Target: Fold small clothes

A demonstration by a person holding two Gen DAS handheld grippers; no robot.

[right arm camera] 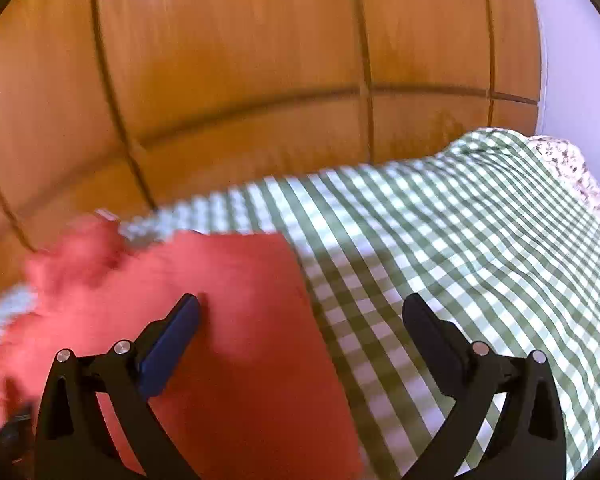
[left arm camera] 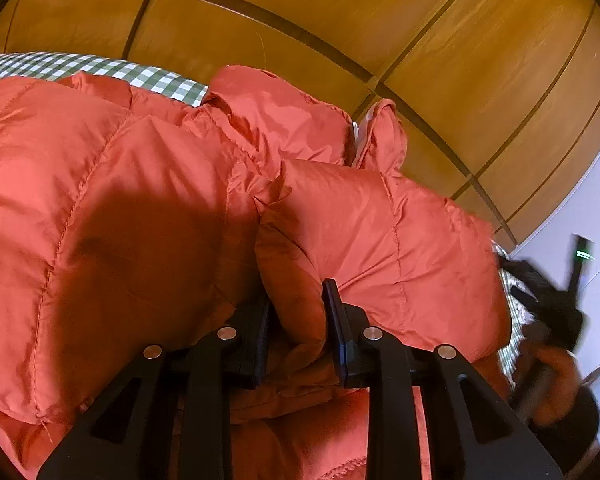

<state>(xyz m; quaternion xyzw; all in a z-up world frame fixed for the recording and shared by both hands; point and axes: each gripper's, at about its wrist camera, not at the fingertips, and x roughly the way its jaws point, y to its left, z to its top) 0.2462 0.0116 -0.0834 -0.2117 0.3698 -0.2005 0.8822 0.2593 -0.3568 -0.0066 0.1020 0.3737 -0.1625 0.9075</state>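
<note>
An orange-red quilted puffer jacket (left arm camera: 140, 200) lies on a green-and-white checked cloth (left arm camera: 100, 66). My left gripper (left arm camera: 298, 320) is shut on a puffy fold of the jacket, which bulges between its two fingers. In the right wrist view the jacket (right arm camera: 228, 300) is blurred and covers the left half of the checked cloth (right arm camera: 460, 240). My right gripper (right arm camera: 304, 312) is open and empty, above the jacket's right edge, with its left finger over the jacket and its right finger over the cloth. The right gripper also shows blurred at the right edge of the left wrist view (left arm camera: 548, 312).
Wooden cabinet doors (left arm camera: 340, 20) stand close behind the bed, also in the right wrist view (right arm camera: 240, 60). A white wall (right arm camera: 572, 60) is at the far right. A speckled bedding edge (right arm camera: 572, 172) shows beyond the checked cloth.
</note>
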